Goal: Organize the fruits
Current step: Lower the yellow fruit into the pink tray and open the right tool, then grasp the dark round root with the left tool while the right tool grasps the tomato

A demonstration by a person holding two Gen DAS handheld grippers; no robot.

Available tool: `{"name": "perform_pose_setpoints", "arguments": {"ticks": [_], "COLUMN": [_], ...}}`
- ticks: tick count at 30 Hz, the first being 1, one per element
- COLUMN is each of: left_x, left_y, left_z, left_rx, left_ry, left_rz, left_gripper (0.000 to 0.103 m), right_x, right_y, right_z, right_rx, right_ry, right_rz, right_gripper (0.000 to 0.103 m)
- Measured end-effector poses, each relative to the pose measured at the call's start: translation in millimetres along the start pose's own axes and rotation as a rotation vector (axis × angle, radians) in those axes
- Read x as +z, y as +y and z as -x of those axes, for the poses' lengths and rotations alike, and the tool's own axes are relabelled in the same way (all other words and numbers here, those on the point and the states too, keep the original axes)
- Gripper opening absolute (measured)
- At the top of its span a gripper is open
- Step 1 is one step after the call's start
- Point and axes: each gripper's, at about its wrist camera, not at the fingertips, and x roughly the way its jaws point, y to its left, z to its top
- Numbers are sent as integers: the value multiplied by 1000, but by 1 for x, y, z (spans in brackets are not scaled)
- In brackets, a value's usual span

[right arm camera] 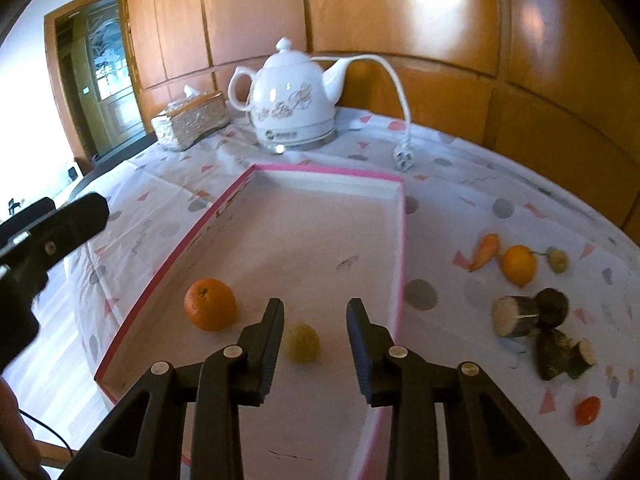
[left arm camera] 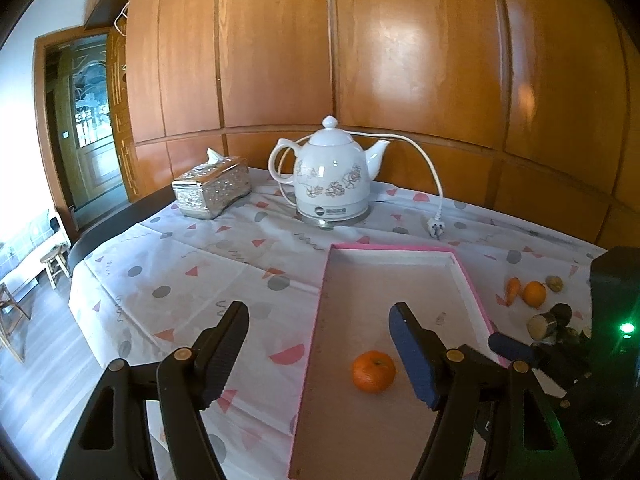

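Observation:
A pink-rimmed shallow box (left arm camera: 400, 247) (right arm camera: 328, 172) lies on the patterned tablecloth. In it sit an orange (left arm camera: 373, 371) (right arm camera: 210, 304) and a small yellow-green fruit (right arm camera: 301, 342). My left gripper (left arm camera: 316, 344) is open and empty above the box's left rim; its finger shows at the left of the right wrist view (right arm camera: 76, 216). My right gripper (right arm camera: 316, 320) is open, just above the yellow-green fruit, not holding it. Right of the box lie a carrot (right arm camera: 485, 251), another orange (right arm camera: 519, 265) (left arm camera: 534, 293), a small wrinkled fruit (right arm camera: 557, 259) and a small red-orange fruit (right arm camera: 588, 410).
A white floral kettle (left arm camera: 332, 176) (right arm camera: 294, 98) with cord and plug (right arm camera: 402, 158) stands behind the box. A silver tissue box (left arm camera: 212, 190) (right arm camera: 192, 120) is at the back left. Dark cut stem pieces (right arm camera: 532, 314) lie right of the box. Wooden panels back the table.

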Motion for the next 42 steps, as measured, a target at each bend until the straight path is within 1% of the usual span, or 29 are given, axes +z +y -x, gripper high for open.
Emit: {"name": "perform_pose_setpoints", "arguments": {"ticks": [13,17,20,28,34,39,42], "left_x": [0,0,-1,-4,-8,-15,-21], "left_y": [-26,-33,-39,-56,-79,-107,-127], "left_z": [4,6,7,6,2,-2,-4], "left_rx": [-39,-49,-55,-82,-158,-255,-300], "left_ry": [0,-2,-7,4,36,75,89], "left_rz": [-56,-76,-94,-131,-175,-220,-262], "left_gripper": [73,75,79,79,80,80,80], "right_x": [-2,-5,-9,-20,-38,-63,-77], "right_y": [-31,-48,-61,-99,-133,-168,-187], "right_z": [28,34,38,48,58,72,78], "right_rx": [-98,-120,-136,-196,-269,-347,-371], "right_ry": [-74,-82,-82,-81,-71,-51,-28], "right_rz": [-49,-82,-113,-189,-242,-311,-353], "right_gripper": [33,33,33,33,33,33,34]}}
